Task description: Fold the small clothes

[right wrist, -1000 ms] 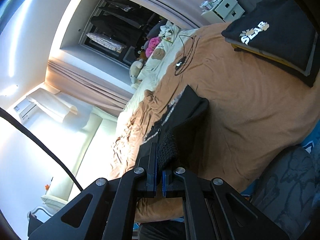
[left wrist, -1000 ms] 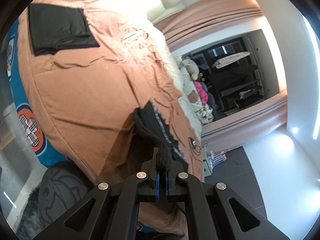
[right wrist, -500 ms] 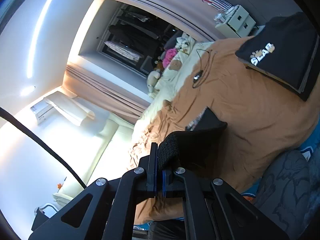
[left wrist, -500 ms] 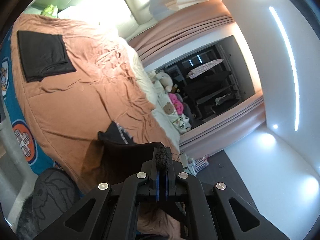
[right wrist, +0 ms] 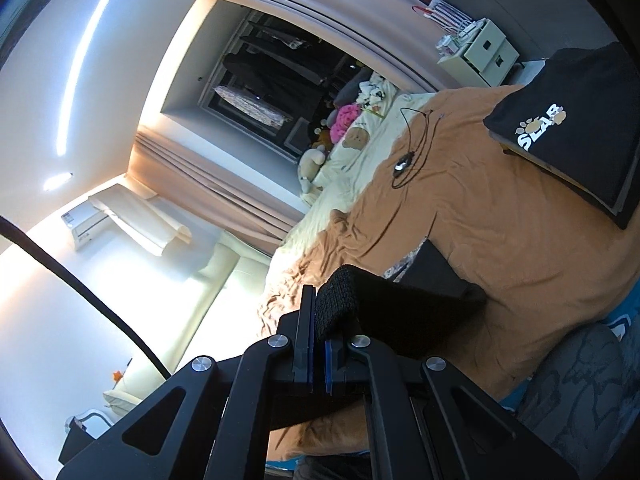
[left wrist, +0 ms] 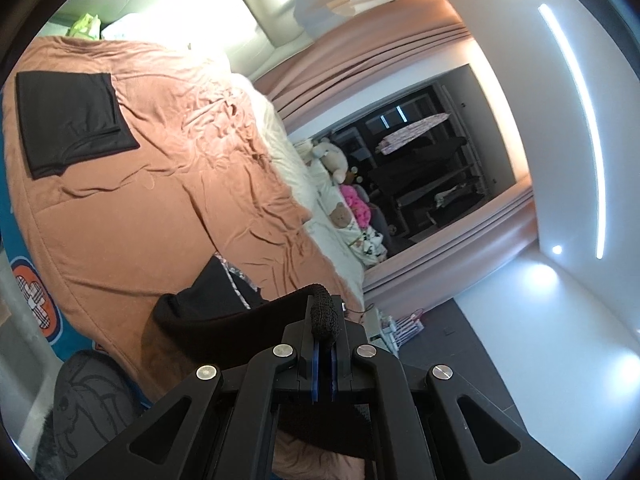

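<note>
A small black garment (left wrist: 224, 312) with a knitted waistband hangs above the brown bedspread (left wrist: 140, 208), held by both grippers. My left gripper (left wrist: 323, 332) is shut on one end of the waistband. My right gripper (right wrist: 318, 320) is shut on the other end, and the garment (right wrist: 412, 320) drapes down from it. A patterned inner edge shows at the garment's lower part, which still touches the bed.
A folded black garment (left wrist: 68, 116) lies on the far left of the bed. A stack of folded clothes with a black "SLAB" print top (right wrist: 568, 128) lies at the right. A black cable with a small device (right wrist: 404, 164) lies on the bedspread. Stuffed toys (left wrist: 340, 212) sit by the pillows.
Both grippers have risen with the waistband, lifting the black garment off the bed. More of the room and ceiling shows now.
</note>
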`<state>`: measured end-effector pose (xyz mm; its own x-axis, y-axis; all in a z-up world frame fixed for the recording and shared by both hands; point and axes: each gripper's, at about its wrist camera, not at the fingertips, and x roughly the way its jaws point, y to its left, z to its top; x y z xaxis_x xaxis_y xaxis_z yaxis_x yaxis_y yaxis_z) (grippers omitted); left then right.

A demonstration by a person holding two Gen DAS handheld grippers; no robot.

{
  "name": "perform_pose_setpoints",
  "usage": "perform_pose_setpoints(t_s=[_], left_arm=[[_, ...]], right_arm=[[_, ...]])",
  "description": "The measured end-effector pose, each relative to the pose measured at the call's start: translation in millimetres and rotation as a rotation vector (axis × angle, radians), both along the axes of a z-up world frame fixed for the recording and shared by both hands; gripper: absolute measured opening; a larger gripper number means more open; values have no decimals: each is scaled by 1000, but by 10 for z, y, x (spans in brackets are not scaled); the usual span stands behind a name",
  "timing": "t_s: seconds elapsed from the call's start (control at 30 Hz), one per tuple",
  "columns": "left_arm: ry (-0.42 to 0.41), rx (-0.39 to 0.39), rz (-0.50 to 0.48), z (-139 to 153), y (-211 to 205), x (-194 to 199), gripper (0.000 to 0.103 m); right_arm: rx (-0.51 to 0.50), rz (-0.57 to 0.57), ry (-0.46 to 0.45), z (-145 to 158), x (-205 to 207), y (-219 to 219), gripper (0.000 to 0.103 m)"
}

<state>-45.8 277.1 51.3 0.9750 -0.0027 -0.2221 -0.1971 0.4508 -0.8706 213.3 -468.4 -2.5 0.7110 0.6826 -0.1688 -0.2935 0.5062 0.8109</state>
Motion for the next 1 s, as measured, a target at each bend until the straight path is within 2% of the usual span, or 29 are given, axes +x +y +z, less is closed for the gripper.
perform_pose_setpoints(t_s=[0.57,1.0], left_arm=[[212,-52,4,-630,530,1561,3],[383,-98,1,-1212,823,2432,3]], right_arm=[[-100,-14,144,-43,1469,784,0],[-163,-26,285,-193,2379,1292,0]])
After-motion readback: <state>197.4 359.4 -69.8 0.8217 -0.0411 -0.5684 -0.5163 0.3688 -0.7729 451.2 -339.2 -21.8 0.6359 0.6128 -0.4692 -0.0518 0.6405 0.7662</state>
